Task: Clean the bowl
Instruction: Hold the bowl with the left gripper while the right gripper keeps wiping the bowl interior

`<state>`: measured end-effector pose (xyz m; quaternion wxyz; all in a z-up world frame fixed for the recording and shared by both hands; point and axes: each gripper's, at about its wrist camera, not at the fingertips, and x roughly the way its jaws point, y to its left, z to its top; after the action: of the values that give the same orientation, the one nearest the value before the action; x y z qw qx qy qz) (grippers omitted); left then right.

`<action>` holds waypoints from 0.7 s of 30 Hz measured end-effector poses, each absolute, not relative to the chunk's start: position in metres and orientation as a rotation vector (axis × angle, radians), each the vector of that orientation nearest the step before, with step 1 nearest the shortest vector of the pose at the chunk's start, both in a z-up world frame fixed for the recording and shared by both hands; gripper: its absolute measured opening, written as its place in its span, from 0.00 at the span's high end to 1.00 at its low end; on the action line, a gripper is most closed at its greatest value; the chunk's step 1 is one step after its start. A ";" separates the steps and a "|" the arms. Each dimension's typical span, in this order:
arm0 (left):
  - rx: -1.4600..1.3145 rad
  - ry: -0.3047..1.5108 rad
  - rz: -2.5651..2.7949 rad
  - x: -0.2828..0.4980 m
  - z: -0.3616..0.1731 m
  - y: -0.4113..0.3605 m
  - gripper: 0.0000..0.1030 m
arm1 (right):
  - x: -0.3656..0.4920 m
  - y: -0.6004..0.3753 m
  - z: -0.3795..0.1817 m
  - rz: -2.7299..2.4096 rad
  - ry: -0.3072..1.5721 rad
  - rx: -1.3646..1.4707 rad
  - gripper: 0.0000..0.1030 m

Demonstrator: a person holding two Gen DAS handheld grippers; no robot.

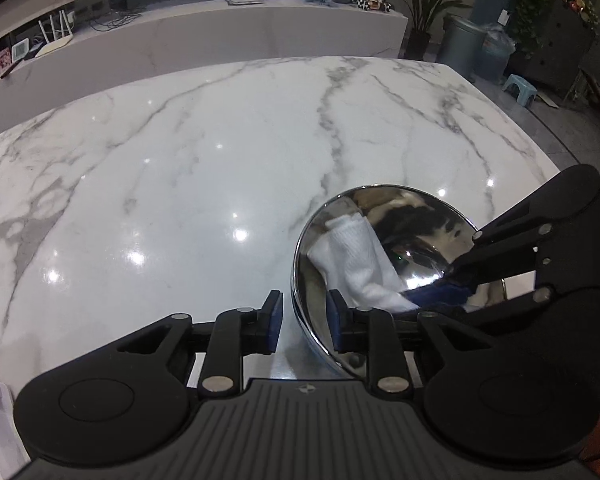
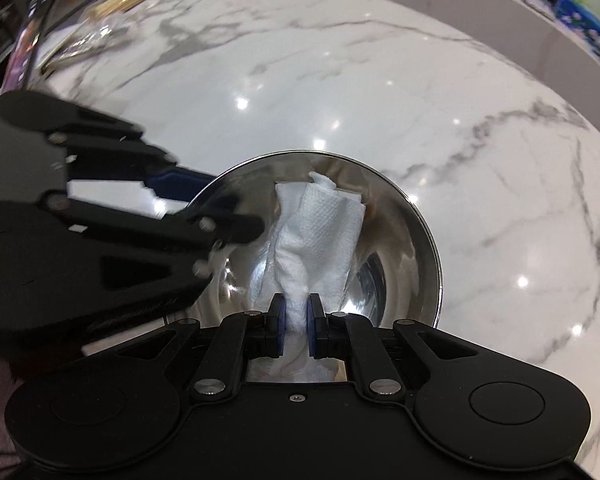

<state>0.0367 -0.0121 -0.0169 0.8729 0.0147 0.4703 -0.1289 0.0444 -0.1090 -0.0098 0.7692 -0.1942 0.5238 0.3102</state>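
Marble table (image 1: pixel 180 168), steel bowl (image 1: pixel 420 204) at the near right, wipe under way.
Right gripper (image 2: pixel 296 312) is pinched tight on the twisted paper towel (image 2: pixel 320 224), whose long axis runs away from it up the bowl's inside toward the far rim. Left gripper (image 1: pixel 305 316) straddles the bowl's near-left rim, pads spread and seemingly not clamping it, so the bowl looks unsteadied for the next swipe.

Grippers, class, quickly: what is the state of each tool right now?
Left tool: open, its fingers astride the steel bowl's rim, not pressing it.
Right tool: shut on the white paper towel inside the bowl.
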 end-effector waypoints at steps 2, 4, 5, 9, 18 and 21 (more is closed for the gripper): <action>0.021 0.985 -0.273 0.037 -0.016 -0.011 0.77 | 0.046 -0.110 -0.010 0.648 1.137 -0.404 0.93; 0.014 0.983 -0.284 0.035 -0.015 -0.010 0.77 | 0.052 -0.110 -0.014 0.631 1.141 -0.399 0.93; 0.017 0.980 -0.289 0.034 -0.014 -0.010 0.77 | 0.053 -0.109 -0.014 0.623 1.146 -0.405 0.93; 0.035 0.970 -0.306 0.031 -0.011 -0.011 0.79 | 0.056 -0.107 -0.013 0.603 1.177 -0.434 0.92; 0.069 0.956 -0.328 0.033 -0.010 -0.016 0.91 | 0.059 -0.108 -0.012 0.641 1.287 -0.433 0.92; 0.070 0.961 -0.327 0.034 -0.012 -0.017 0.93 | 0.060 -0.112 -0.011 0.701 1.342 -0.369 0.92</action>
<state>0.0341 -0.0171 -0.0118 0.8733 0.0335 0.4601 -0.1565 0.0598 -0.1117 -0.0106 0.7116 -0.1665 0.6050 0.3160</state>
